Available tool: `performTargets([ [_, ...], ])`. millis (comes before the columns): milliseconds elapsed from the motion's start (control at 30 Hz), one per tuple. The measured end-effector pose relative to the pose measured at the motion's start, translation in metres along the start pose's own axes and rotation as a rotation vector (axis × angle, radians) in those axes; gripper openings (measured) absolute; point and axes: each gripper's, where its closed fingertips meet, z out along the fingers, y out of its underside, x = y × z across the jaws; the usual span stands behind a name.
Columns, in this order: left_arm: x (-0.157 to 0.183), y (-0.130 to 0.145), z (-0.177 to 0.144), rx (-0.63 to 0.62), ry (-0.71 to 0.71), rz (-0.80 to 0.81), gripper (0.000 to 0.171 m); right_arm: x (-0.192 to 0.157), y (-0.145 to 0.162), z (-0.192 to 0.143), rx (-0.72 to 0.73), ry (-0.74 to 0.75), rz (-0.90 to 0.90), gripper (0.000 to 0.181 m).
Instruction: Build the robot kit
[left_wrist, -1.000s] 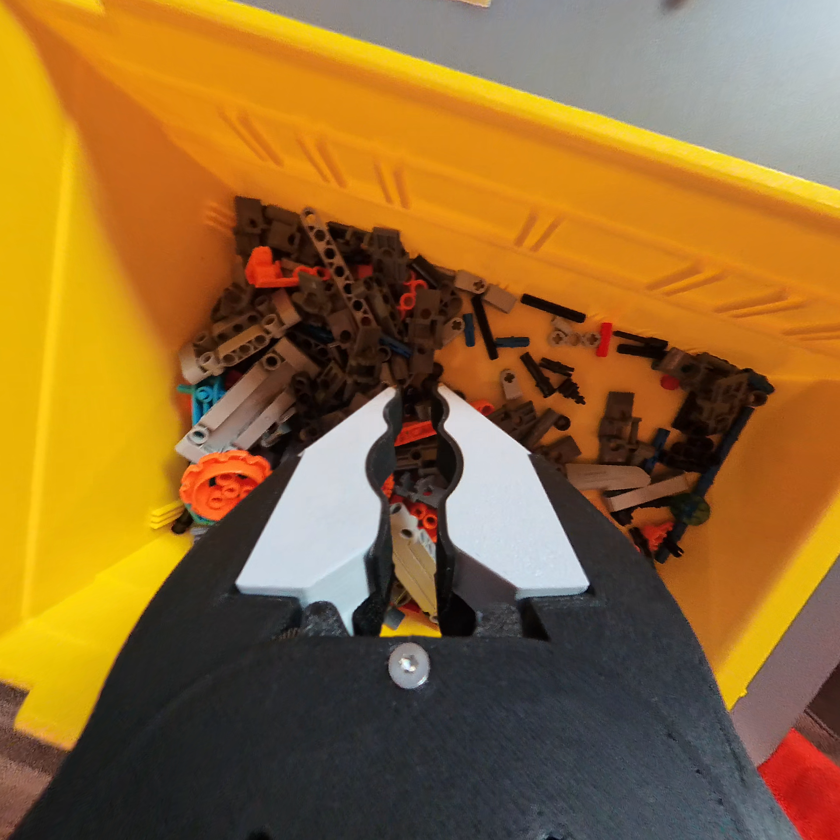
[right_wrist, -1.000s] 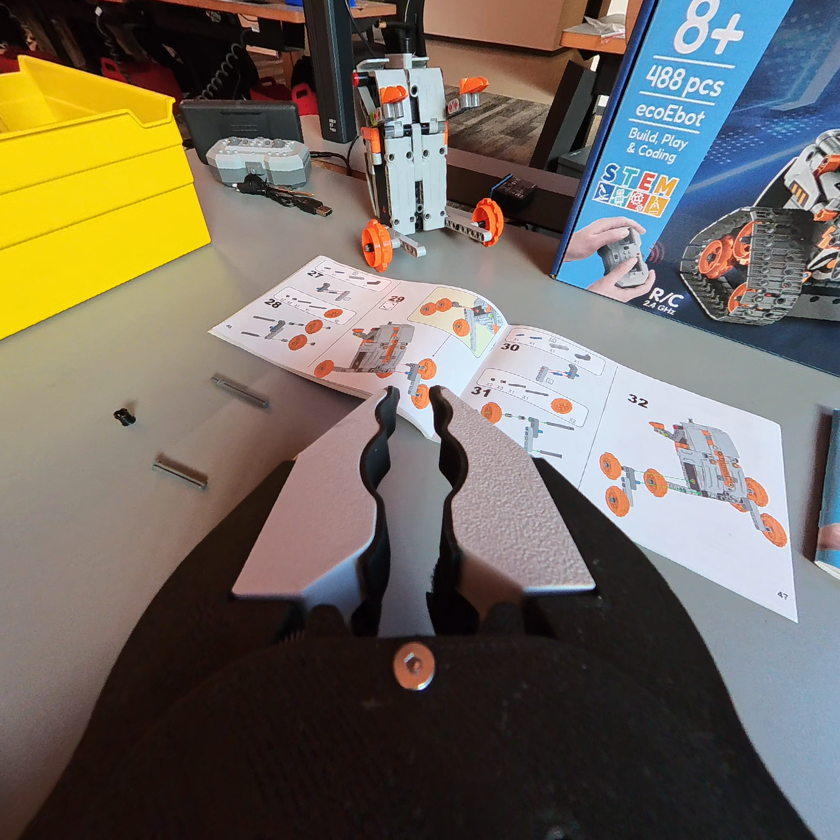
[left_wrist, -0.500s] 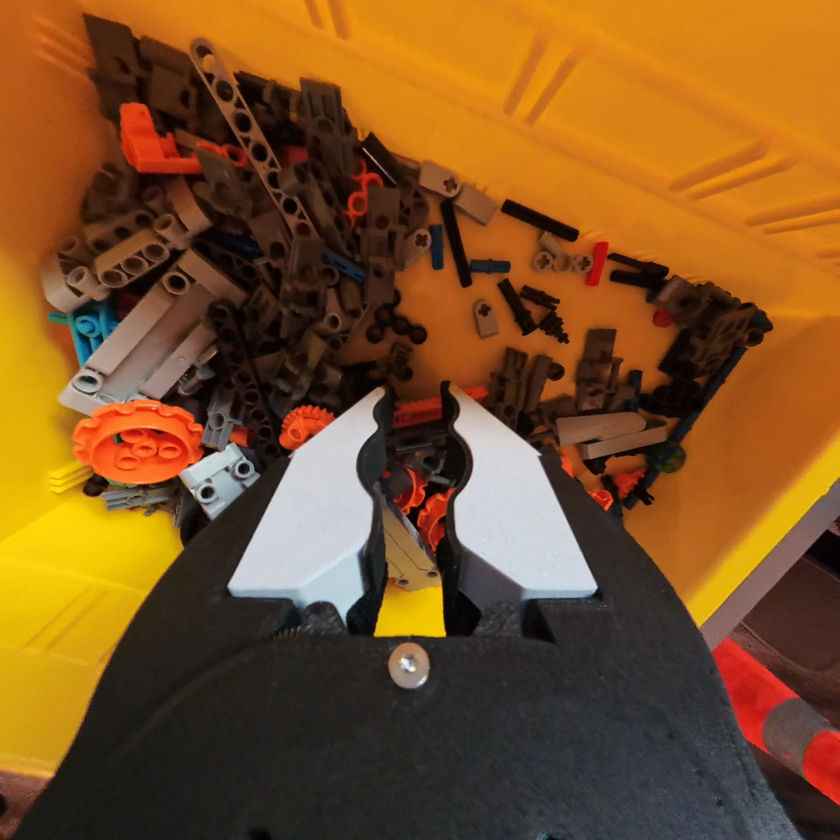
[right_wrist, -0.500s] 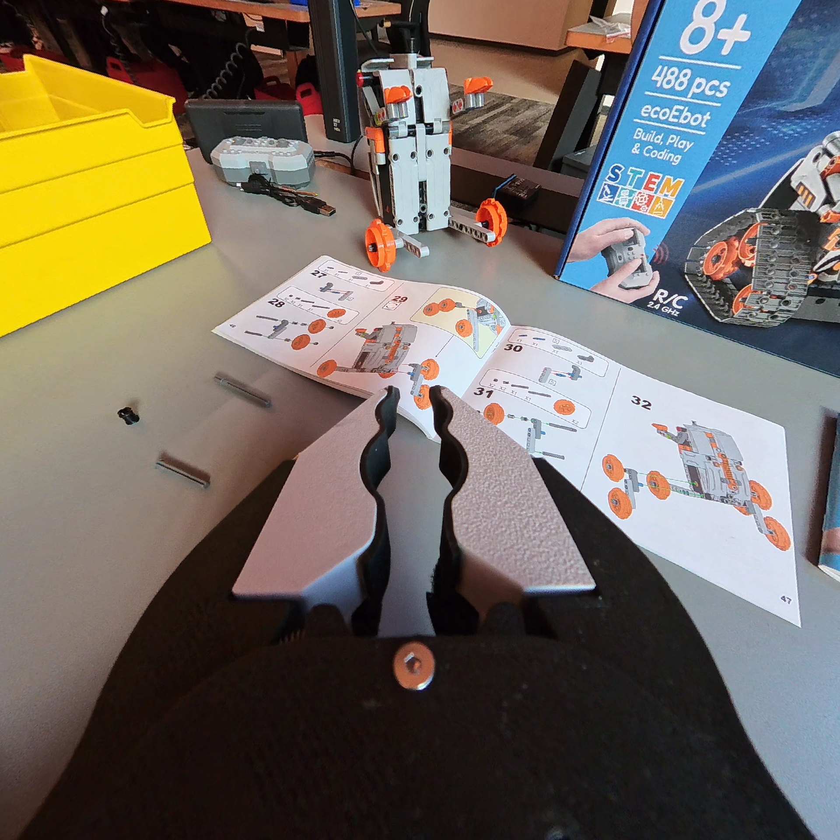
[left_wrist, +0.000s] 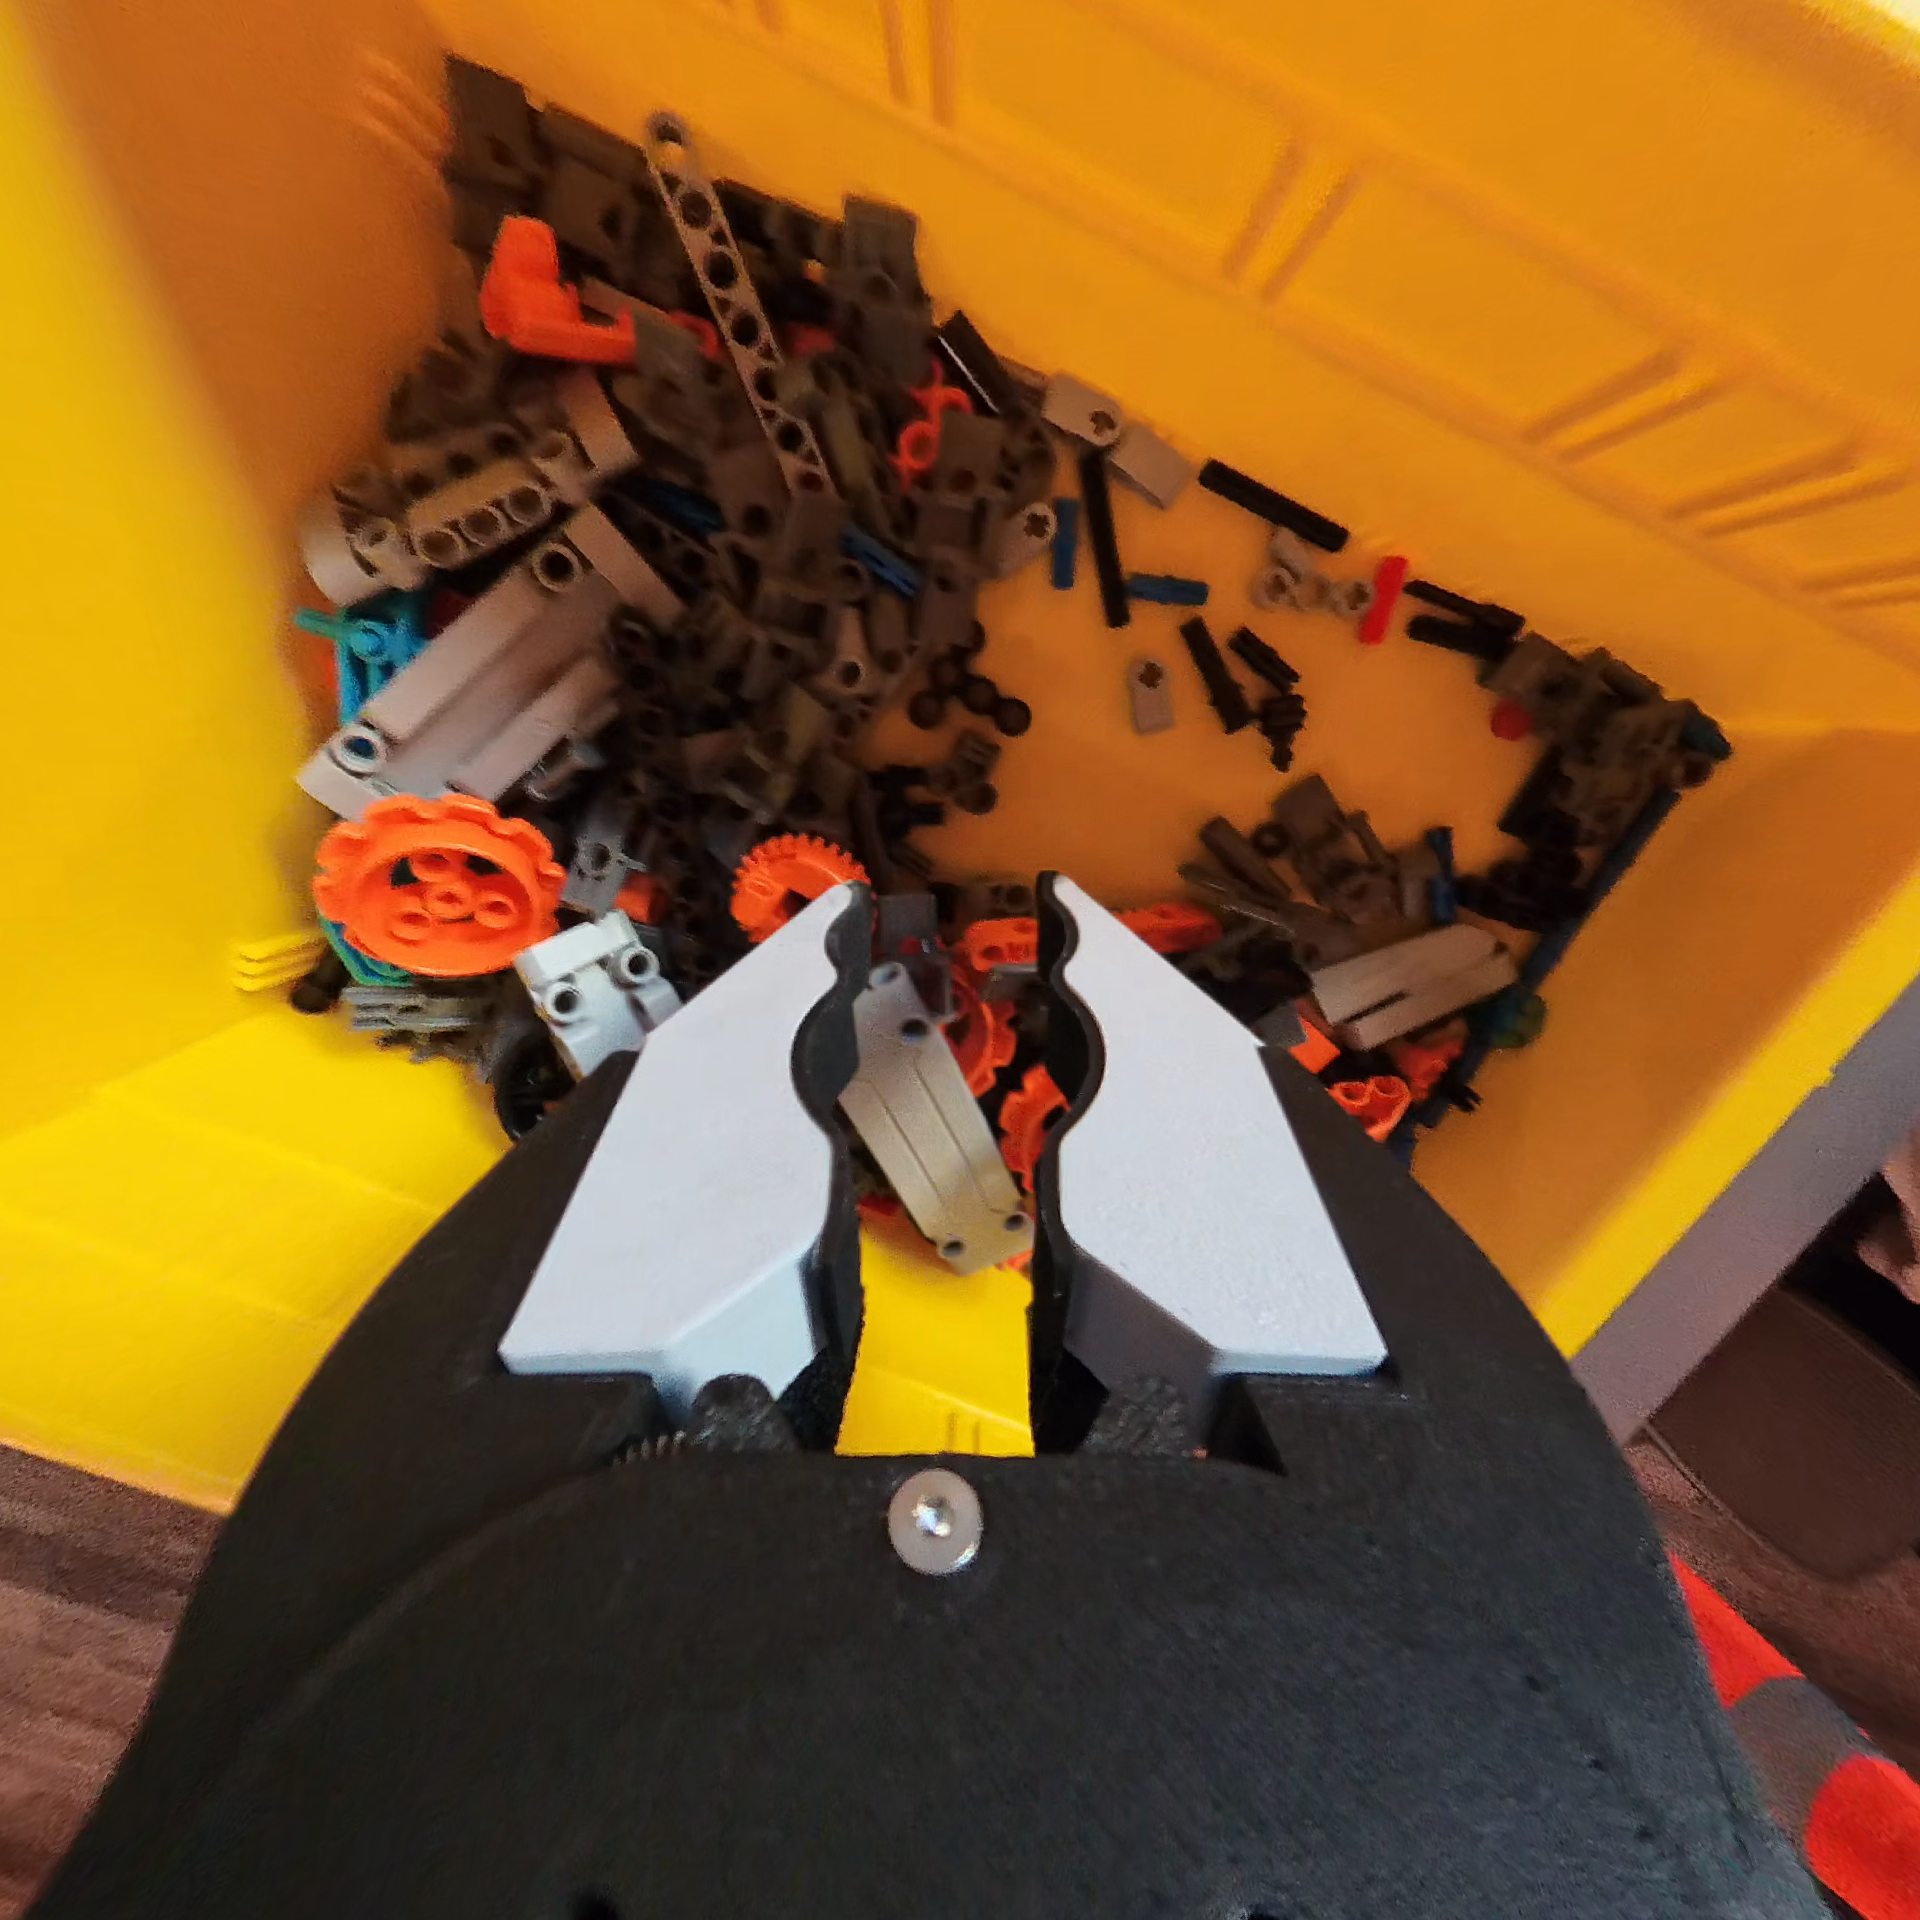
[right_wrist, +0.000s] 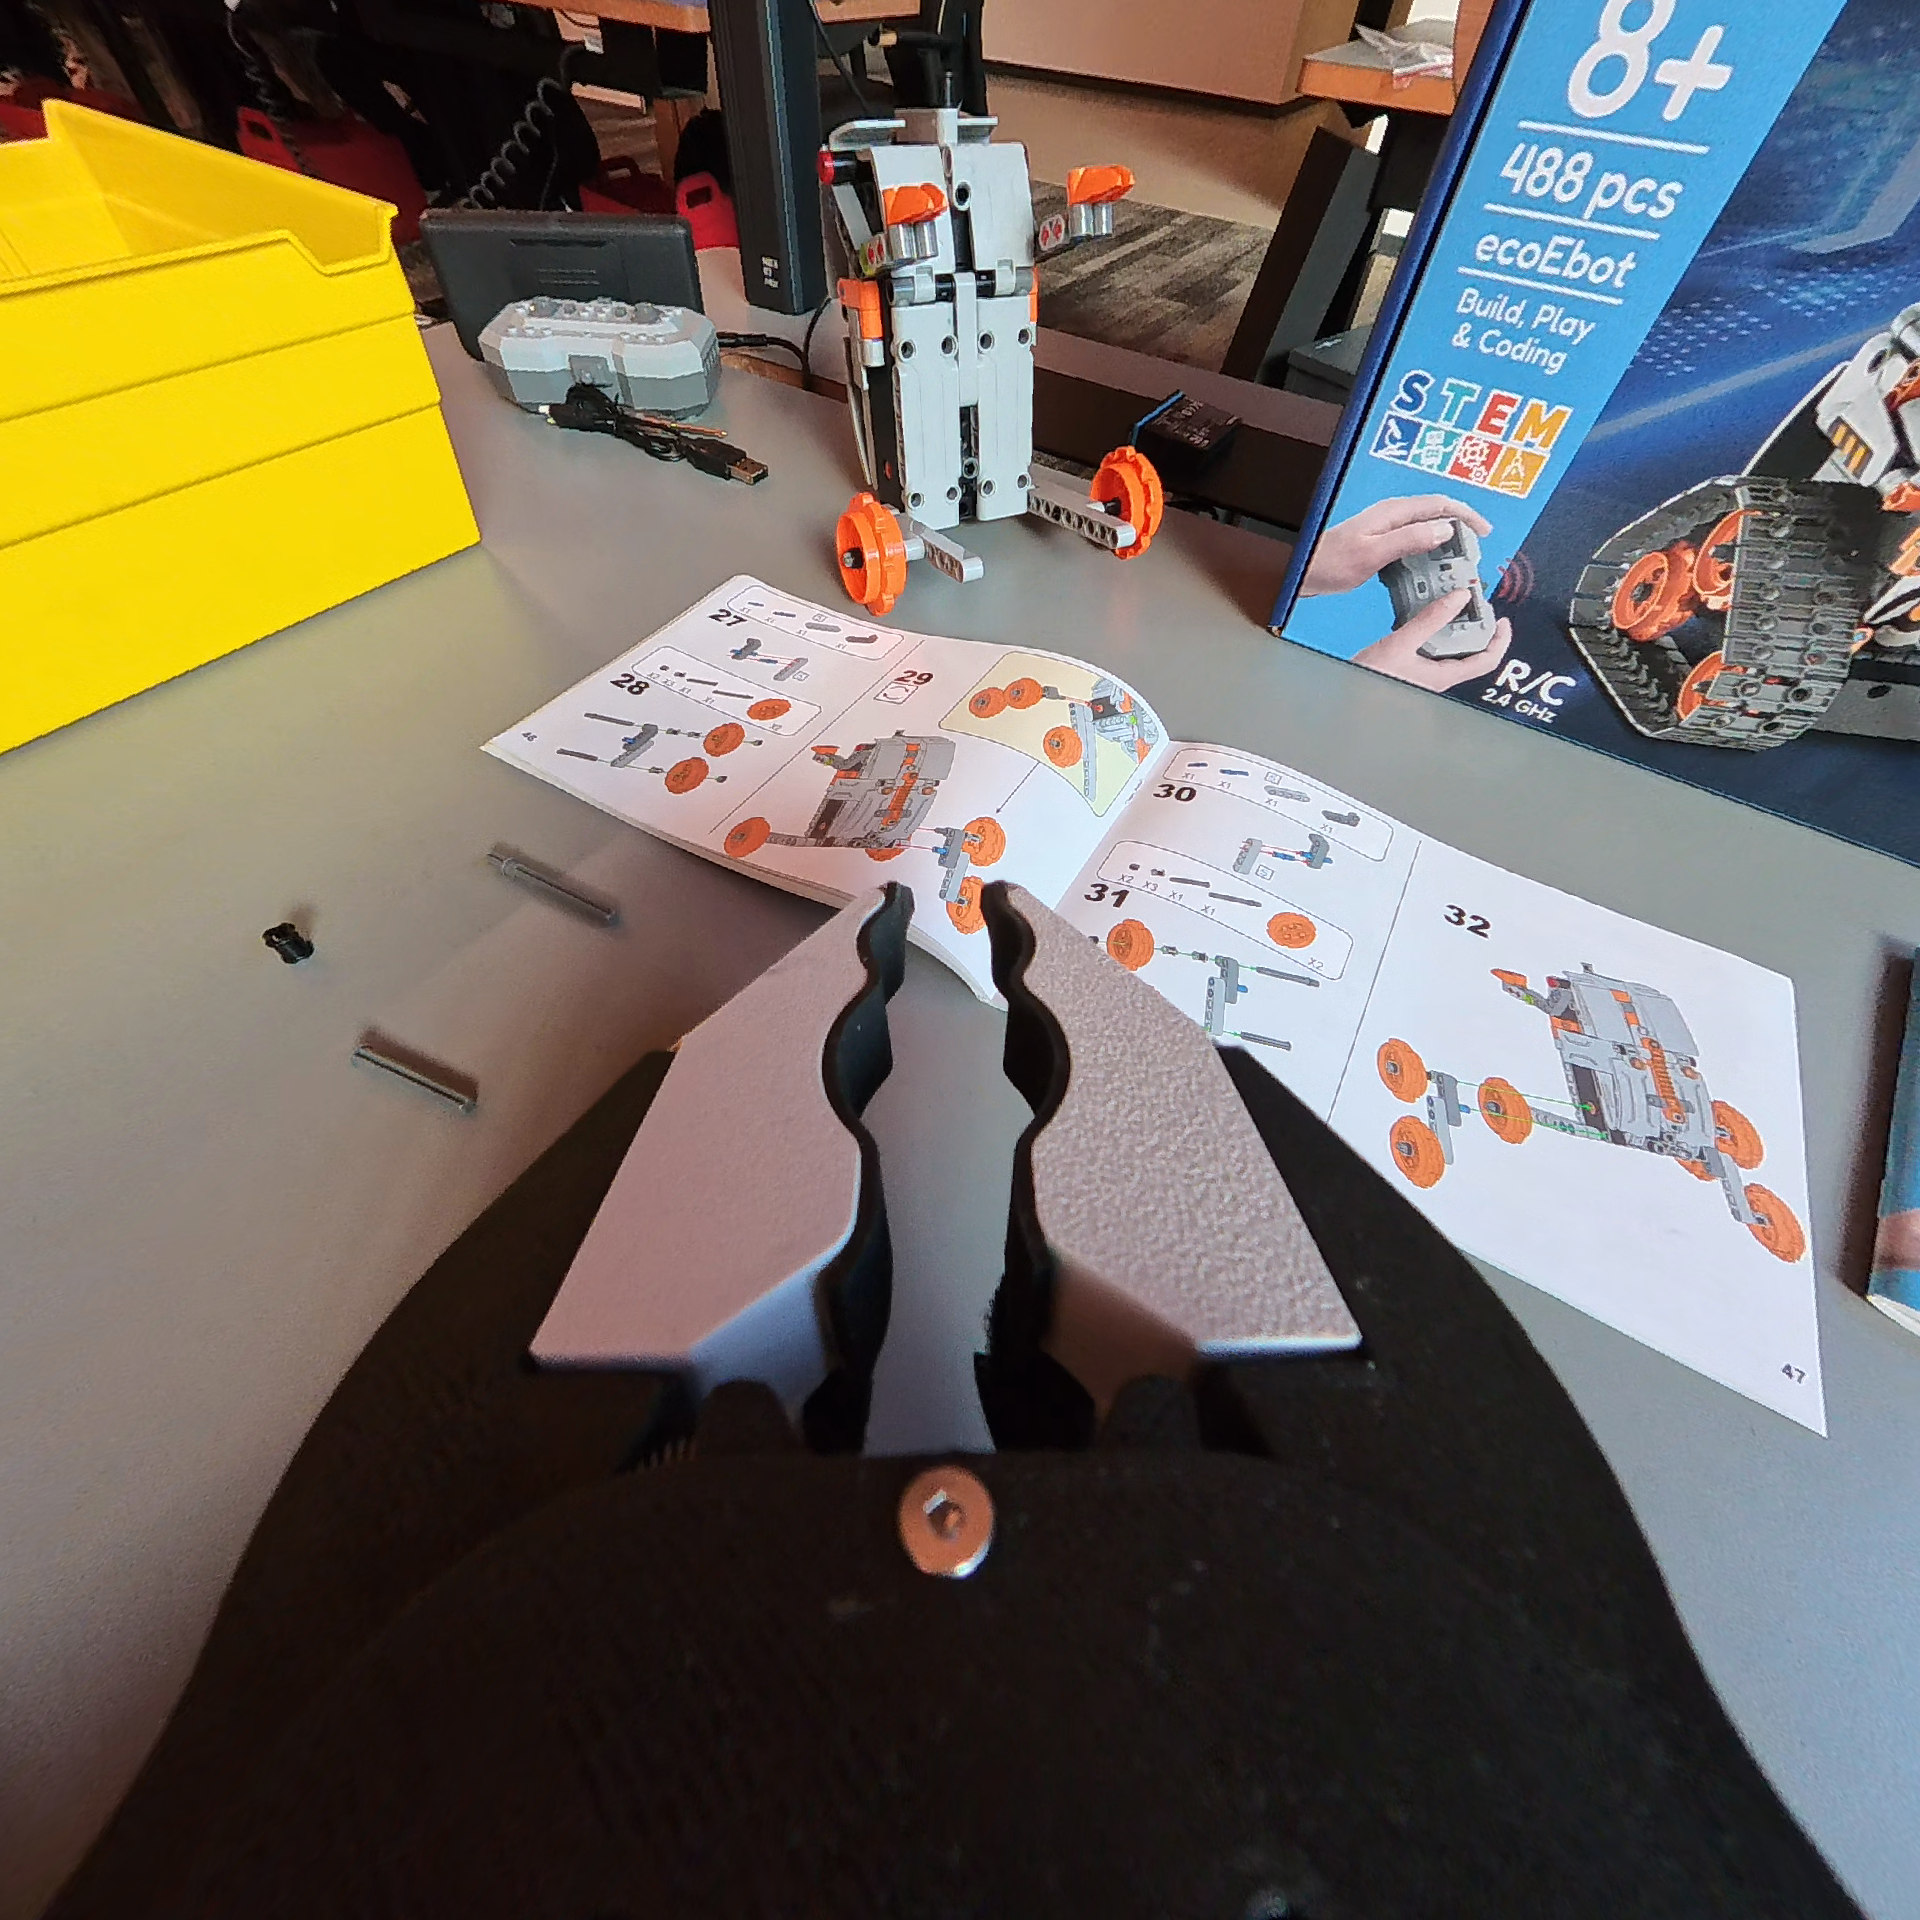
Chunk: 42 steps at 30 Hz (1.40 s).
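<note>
- My left claw (left_wrist: 945, 914) hangs open inside the yellow bin (left_wrist: 1351, 260), over a heap of building parts (left_wrist: 727, 644).
- A light grey panel (left_wrist: 925, 1122) shows between its fingers; I cannot tell if they touch it.
- An orange wheel (left_wrist: 442, 883) lies at the heap's left edge.
- My right claw (right_wrist: 945, 914) is slightly open and empty, above the grey worktop (right_wrist: 208, 1299), tips over the open booklet (right_wrist: 1195, 883).
- Two grey axles (right_wrist: 551, 883) and a black pin (right_wrist: 288, 941) lie left of it.
- A half-built model (right_wrist: 951, 343) stands beyond the booklet, a blue box (right_wrist: 1662, 364) on the right.
</note>
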Motion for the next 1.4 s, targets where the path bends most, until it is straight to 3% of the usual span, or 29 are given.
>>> performTargets([
  [167,-0.018,-0.006,0.013,-0.045,-0.050,0.063,0.020,0.002,0.002,0.000,-0.005,0.006,0.005,0.014],
  [267,-0.034,-0.003,0.017,-0.098,-0.143,0.116,0.001,0.002,0.001,-0.001,-0.002,0.007,0.008,0.014],
  [333,-0.044,-0.001,0.016,-0.118,-0.197,0.119,0.008,0.002,0.001,-0.001,0.000,0.005,0.009,0.014],
  [433,-0.028,-0.003,0.014,-0.078,-0.089,0.039,0.013,0.001,0.000,-0.001,0.002,-0.001,0.003,0.014],
  [533,-0.003,-0.009,0.009,-0.028,0.014,0.043,0.000,-0.001,-0.001,0.000,0.002,-0.007,-0.004,0.014],
  [733,0.001,0.030,0.019,-0.262,0.002,0.080,0.007,-0.002,-0.001,0.000,-0.001,-0.009,-0.014,0.014],
  [900,0.002,0.017,0.014,-0.187,0.009,0.081,0.006,-0.002,-0.004,-0.002,0.014,-0.010,-0.013,0.014],
  [1033,0.011,-0.012,0.015,-0.071,0.058,0.052,0.010,-0.003,-0.004,-0.002,0.011,-0.013,-0.015,0.014],
  [1233,0.016,-0.040,0.020,0.084,-0.020,0.277,0.003,-0.003,-0.004,-0.002,0.013,-0.016,-0.016,0.014],
  [1400,0.017,-0.039,0.034,0.086,-0.069,0.361,0.005,-0.003,-0.005,-0.002,0.015,-0.017,-0.014,0.014],
])
